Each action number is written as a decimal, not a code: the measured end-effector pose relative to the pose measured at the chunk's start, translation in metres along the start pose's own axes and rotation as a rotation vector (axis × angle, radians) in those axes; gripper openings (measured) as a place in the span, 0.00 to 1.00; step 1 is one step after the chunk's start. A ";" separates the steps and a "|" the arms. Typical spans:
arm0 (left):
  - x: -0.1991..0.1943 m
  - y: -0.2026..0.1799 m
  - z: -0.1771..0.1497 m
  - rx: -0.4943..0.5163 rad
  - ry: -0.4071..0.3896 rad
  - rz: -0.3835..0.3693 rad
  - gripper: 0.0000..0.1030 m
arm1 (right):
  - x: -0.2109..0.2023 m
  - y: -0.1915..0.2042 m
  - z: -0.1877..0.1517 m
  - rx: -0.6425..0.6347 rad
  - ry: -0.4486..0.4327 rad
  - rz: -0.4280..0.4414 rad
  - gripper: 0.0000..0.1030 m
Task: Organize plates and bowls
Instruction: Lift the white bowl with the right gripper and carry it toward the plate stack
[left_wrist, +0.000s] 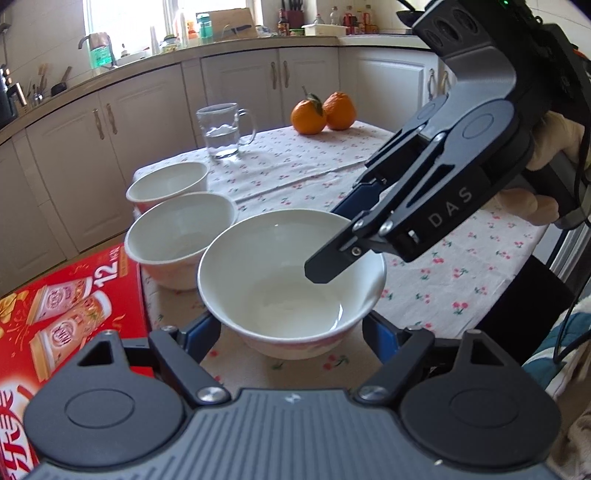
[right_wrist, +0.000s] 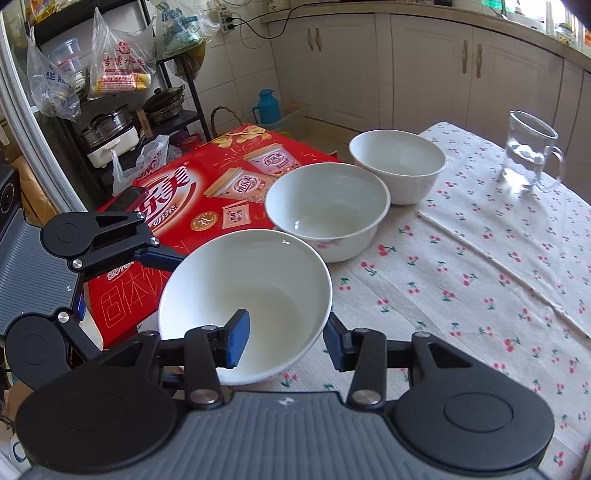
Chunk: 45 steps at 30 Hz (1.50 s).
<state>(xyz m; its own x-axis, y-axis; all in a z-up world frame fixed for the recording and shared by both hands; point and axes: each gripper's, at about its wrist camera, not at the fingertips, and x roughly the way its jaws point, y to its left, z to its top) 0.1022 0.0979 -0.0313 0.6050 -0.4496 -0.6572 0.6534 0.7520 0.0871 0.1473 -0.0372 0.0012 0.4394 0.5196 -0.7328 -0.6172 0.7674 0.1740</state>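
The right tool (right_wrist: 284, 338) pinches the rim of the nearest white ceramic bowl (right_wrist: 251, 295); left tool (left_wrist: 291, 328) straddles it wide (untouching, seemingly). Lift level, nest gently.

You are working in a home kitchen. Cream cabinet doors (left_wrist: 273, 77) with metal handles run along the far wall under a long worktop (left_wrist: 184, 50) crowded with bottles, a knife block (left_wrist: 293, 16) and a tap (left_wrist: 86, 38) by the window. At the left in the right wrist view, a dark rack (right_wrist: 122, 122) holds pots and hanging shopping bags. Your table (right_wrist: 480, 277) wears a cherry-print cloth, with two oranges (left_wrist: 323, 112), a glass mug (right_wrist: 530, 151) and white bowls (right_wrist: 327, 206).
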 end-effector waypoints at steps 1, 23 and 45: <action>0.002 -0.003 0.003 0.004 -0.004 -0.010 0.81 | -0.004 -0.002 -0.003 0.003 -0.003 -0.008 0.49; 0.050 -0.055 0.043 0.106 -0.038 -0.177 0.81 | -0.063 -0.053 -0.055 0.132 -0.037 -0.187 0.50; 0.073 -0.066 0.053 0.122 -0.030 -0.211 0.81 | -0.063 -0.077 -0.070 0.200 -0.036 -0.233 0.53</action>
<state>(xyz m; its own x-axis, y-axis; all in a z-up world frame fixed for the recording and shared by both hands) 0.1274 -0.0096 -0.0456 0.4616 -0.6062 -0.6477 0.8157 0.5770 0.0414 0.1213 -0.1549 -0.0125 0.5788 0.3309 -0.7453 -0.3576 0.9244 0.1327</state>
